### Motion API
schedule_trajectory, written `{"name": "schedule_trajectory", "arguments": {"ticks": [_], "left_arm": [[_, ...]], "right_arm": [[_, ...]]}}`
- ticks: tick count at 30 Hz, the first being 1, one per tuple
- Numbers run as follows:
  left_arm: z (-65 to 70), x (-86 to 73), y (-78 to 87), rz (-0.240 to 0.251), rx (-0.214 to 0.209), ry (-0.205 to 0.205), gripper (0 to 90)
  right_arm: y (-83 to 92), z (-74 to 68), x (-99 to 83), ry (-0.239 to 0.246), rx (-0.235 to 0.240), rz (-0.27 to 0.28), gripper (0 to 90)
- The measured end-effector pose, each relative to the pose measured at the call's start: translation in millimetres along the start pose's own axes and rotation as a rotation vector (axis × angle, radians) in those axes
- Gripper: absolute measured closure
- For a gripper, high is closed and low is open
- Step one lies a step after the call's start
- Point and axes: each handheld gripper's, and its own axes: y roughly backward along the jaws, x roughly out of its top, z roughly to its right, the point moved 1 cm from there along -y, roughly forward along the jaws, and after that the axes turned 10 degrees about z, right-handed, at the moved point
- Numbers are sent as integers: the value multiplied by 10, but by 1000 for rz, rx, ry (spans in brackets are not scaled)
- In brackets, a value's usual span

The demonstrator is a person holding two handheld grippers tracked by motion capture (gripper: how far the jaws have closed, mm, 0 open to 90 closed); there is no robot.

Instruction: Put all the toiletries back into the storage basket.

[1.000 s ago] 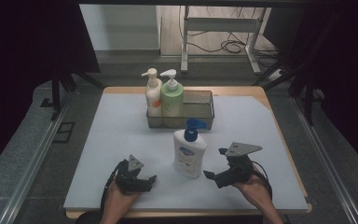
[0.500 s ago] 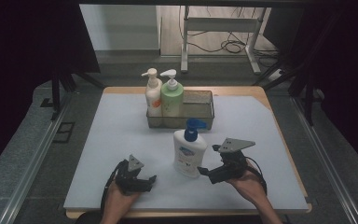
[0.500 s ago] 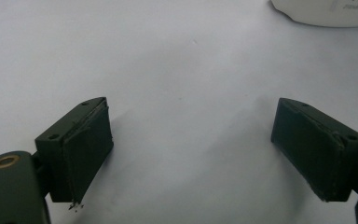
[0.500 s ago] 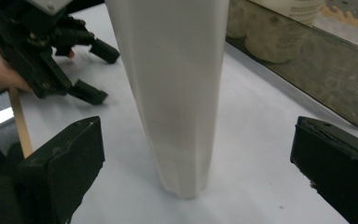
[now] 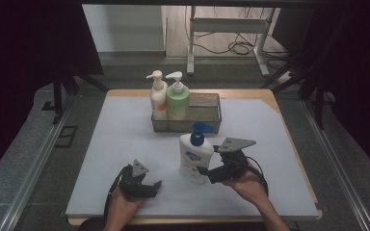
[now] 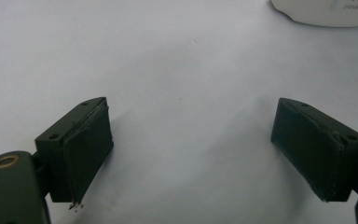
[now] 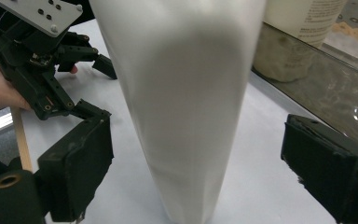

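A white pump bottle with a blue cap (image 5: 195, 153) stands upright on the pale surface (image 5: 125, 130), toward the person's side and a little right of the middle. Behind it, near the far edge, a wire-mesh basket (image 5: 207, 111) holds two more pump bottles side by side at its left end: a cream one with an orange label (image 5: 158, 96) and a light green one (image 5: 178, 98), both upright. The right hand-held gripper (image 5: 203, 172) comes in low from the right of the white bottle, its grey three-cornered plate (image 5: 235, 144) on top. In the right gripper view its two black jaws stand wide apart with the bottle's white body (image 7: 182, 93) rising between them; a gap shows on each side, so the jaws bracket the bottle and grip nothing. That view also takes in the basket's mesh wall (image 7: 326, 93) beyond the bottle and the other hand with its tool off to the left. The left hand-held gripper (image 5: 155, 185) rests low on the surface, left of the white bottle and apart from it, held in the person's left hand (image 5: 123, 207). Its own view shows its jaws spread wide over bare surface, holding nothing, with the white bottle's base (image 6: 326, 11) just in sight at the top right.
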Motion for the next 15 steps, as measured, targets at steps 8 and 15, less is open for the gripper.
{"name": "schedule_trajectory", "arguments": {"ticks": [8, 15], "left_arm": [[0, 0, 0, -1, 0, 0, 118], [-1, 1, 1, -2, -1, 0, 118]], "right_arm": [[-77, -12, 66, 18, 10, -3, 130], [-158, -34, 126, 42, 16, -13, 146]]}}
